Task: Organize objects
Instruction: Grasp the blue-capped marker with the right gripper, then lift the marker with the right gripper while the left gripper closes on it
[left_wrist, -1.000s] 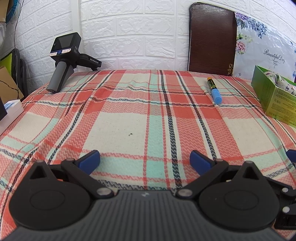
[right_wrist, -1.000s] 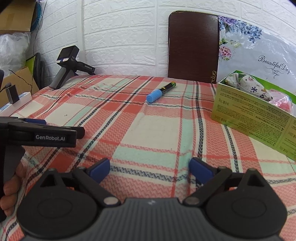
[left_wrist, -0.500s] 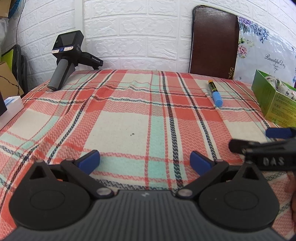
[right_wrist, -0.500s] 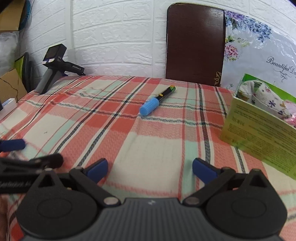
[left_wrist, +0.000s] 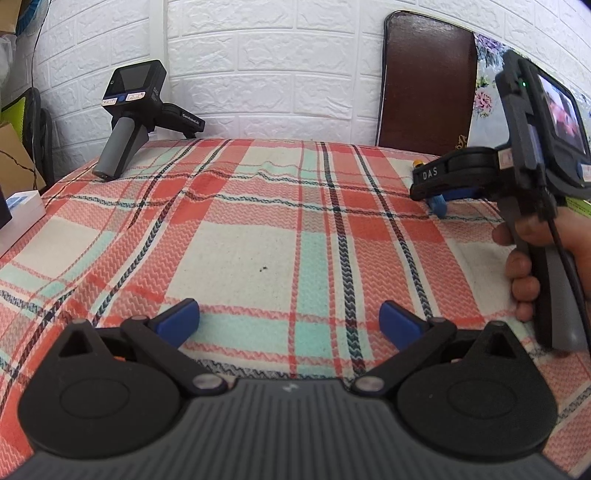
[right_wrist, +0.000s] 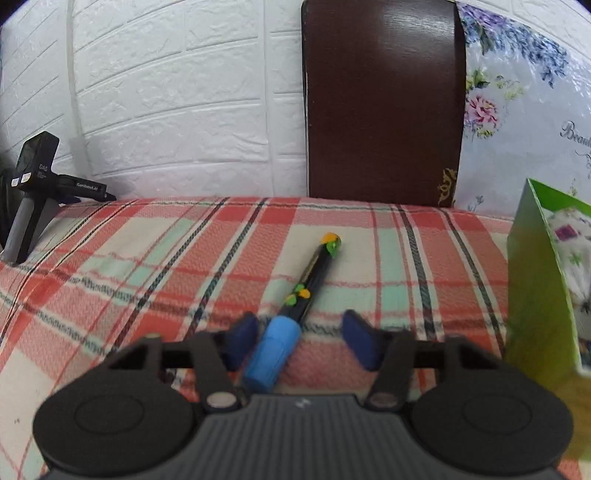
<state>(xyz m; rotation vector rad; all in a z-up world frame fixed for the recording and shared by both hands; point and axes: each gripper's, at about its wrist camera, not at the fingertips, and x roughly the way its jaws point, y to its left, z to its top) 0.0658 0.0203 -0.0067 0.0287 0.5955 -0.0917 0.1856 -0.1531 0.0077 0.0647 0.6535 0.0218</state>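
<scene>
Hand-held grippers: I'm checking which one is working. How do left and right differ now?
The left hand-held gripper stands wide open over bare cloth; the right hand-held gripper has just been closing and is narrower. Left has nothing between its jaws; right straddles the pen, not yet gripped. Both have blue pads.

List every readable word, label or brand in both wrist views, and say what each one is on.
"DAS": side of the right gripper.
"DAS" and "GenRobot.AI": spare gripper resting on the plaid cloth by the wall, both small.
"Beau...": script on the floral sheet, cut off at the frame edge.
Stickers under the spare gripper's screen: too small to read.
Green box: no legible print.
</scene>
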